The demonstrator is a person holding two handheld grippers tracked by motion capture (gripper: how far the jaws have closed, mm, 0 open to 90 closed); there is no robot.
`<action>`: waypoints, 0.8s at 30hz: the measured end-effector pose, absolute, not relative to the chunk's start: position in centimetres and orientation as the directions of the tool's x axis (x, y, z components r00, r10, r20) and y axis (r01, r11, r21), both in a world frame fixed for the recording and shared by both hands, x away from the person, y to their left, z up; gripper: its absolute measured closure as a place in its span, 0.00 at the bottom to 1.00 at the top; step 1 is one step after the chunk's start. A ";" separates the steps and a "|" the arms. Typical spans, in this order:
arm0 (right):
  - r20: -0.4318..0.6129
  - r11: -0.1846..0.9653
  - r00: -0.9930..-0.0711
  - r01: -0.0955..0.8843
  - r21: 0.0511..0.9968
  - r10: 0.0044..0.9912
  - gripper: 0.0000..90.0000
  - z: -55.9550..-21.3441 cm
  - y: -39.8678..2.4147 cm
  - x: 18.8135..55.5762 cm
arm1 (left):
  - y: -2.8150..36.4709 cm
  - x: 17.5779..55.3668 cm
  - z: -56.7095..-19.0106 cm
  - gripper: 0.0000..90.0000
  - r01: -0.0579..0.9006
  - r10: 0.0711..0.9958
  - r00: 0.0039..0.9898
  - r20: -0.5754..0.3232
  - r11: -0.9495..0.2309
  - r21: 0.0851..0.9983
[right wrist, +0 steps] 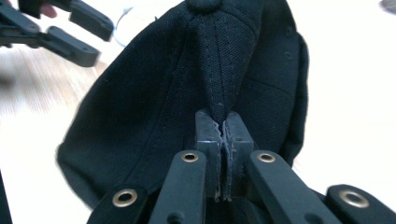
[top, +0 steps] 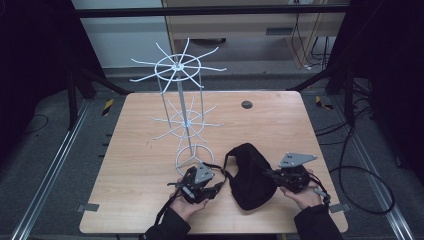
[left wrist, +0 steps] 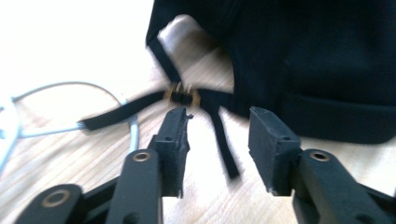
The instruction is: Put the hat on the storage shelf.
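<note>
Pinching a fold of the black cap (right wrist: 196,93), the right gripper (top: 294,176) has its jaws closed tight on the fabric, so that a ridge of cloth rises straight out from between them toward twelve o'clock in the right gripper view. The cap lies on the worktop (top: 150,150) near the person's edge, between the two hands, its long axis running roughly from eleven to five o'clock in the high view. The left gripper (left wrist: 217,140) sits just beside it at nine o'clock of the cap, jaws standing apart with nothing between them. Ahead of those open jaws, at about twelve o'clock in the left gripper view, lies the cap's back strap (left wrist: 121,109) with its small brass buckle (left wrist: 183,94), stretched flat across the wood. That strap looks like the left hand's nearest target. The white wire rack (top: 181,100) stands at eleven o'clock of the cap, well apart.
</note>
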State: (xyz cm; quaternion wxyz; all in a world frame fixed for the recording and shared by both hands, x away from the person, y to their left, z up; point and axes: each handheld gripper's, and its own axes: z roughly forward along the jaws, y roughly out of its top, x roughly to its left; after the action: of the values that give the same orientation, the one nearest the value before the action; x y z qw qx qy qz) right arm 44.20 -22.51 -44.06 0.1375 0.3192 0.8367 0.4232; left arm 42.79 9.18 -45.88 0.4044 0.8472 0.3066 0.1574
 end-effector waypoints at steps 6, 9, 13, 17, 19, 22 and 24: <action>0.034 0.347 -0.708 0.386 0.855 0.705 0.98 -42.9 -24.5 42.8 | 11.8 41.6 -44.2 0.58 0.376 0.663 0.749 0.013 -0.441 0.815; 0.030 0.294 -0.682 0.354 0.888 0.730 0.98 -42.3 -25.2 42.4 | 13.5 41.1 -43.5 0.57 0.368 0.679 0.733 0.020 -0.422 0.828; 0.017 0.245 -0.663 0.300 0.922 0.748 0.98 -41.4 -25.4 42.1 | 16.1 40.6 -42.8 0.55 0.372 0.719 0.695 0.024 -0.388 0.843; 0.013 0.207 -0.646 0.263 0.942 0.763 0.98 -40.6 -25.2 42.0 | 18.4 40.4 -42.6 0.52 0.379 0.755 0.655 0.030 -0.363 0.851; 0.007 0.194 -0.639 0.244 0.950 0.769 0.98 -40.2 -25.0 42.1 | 19.5 40.3 -42.6 0.51 0.381 0.773 0.634 0.032 -0.348 0.856; 0.004 0.171 -0.630 0.216 0.961 0.776 0.98 -39.4 -24.8 42.1 | 21.7 40.4 -42.8 0.49 0.400 0.807 0.590 0.024 -0.317 0.860; -0.001 0.155 -0.627 0.192 0.969 0.779 0.98 -38.8 -24.7 42.0 | 22.7 40.5 -43.1 0.49 0.412 0.826 0.564 0.014 -0.296 0.862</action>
State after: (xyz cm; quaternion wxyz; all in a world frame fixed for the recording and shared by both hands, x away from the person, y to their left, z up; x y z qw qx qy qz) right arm 42.04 -24.75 -38.78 0.2653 0.3408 0.7122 0.5534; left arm 40.50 22.69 -43.07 0.4362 0.7693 0.4021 0.2372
